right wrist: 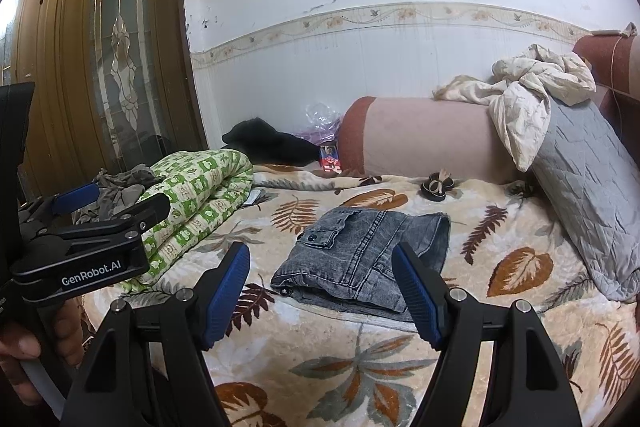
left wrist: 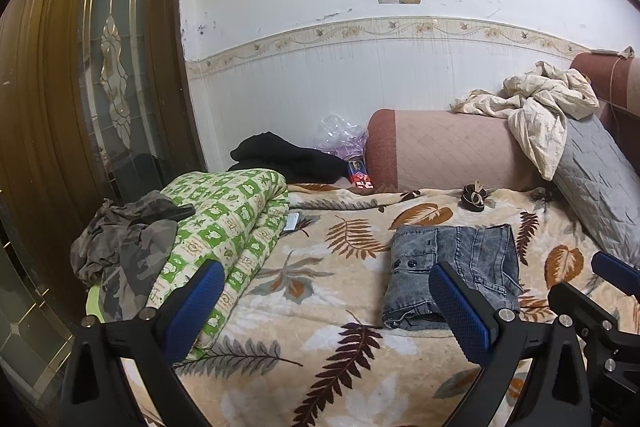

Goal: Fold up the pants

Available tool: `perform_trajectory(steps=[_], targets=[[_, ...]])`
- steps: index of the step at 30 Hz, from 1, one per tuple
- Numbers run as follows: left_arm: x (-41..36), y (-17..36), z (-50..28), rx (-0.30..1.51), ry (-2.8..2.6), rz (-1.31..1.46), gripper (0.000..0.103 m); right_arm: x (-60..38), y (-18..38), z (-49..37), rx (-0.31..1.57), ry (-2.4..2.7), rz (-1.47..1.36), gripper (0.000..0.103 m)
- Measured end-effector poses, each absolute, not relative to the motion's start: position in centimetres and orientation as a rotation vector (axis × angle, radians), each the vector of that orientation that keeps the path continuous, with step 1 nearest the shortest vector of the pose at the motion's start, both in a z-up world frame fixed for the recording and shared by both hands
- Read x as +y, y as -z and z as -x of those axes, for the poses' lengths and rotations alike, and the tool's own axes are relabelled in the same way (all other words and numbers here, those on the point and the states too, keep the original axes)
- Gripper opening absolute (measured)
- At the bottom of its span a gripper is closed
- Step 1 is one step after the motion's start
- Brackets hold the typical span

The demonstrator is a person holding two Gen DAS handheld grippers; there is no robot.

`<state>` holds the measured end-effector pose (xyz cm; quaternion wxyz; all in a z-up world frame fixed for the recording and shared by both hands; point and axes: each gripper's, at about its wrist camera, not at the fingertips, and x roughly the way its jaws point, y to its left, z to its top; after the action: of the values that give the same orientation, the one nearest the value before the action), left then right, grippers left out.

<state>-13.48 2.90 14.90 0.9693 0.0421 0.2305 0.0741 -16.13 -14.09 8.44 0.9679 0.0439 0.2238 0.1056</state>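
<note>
I have the cream fleece blanket printed with brown and grey leaves (right wrist: pixel 400 347) spread flat over the bed, which gives me a level work surface, and I judge that is why the garment sits out in its open middle, well apart from the clutter. The rolled green-and-white patterned quilt (left wrist: pixel 232 227) is pushed to the bed's left edge with a crumpled camouflage garment (left wrist: pixel 120 259) dumped on it, apparently to keep them out of my way. The grey quilted pillow (right wrist: pixel 588 195) leans against the pink headboard at the right. The grey washed-denim pants (right wrist: pixel 360 259) lie as a compact folded stack just ahead of both tools, so I judge the folding is done or nearly so. My left gripper (left wrist: pixel 332 307) is spread wide with nothing between its blue pads, and my right gripper (right wrist: pixel 324 295) is likewise spread and empty, hovering short of the denim. I cannot see how many layers the stack has, because the right finger covers its near corner. A small dark bundle (right wrist: pixel 438 187) near the headboard is too small to identify.
</note>
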Motion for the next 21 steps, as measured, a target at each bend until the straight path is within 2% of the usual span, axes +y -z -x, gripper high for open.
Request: perform_trajectory(steps=[21], targets=[[4.2, -14.9, 13.0, 0.458, -0.145, -0.041, 0.103, -13.5, -9.2, 15.2, 0.425, -0.189, -0.049, 0.074]])
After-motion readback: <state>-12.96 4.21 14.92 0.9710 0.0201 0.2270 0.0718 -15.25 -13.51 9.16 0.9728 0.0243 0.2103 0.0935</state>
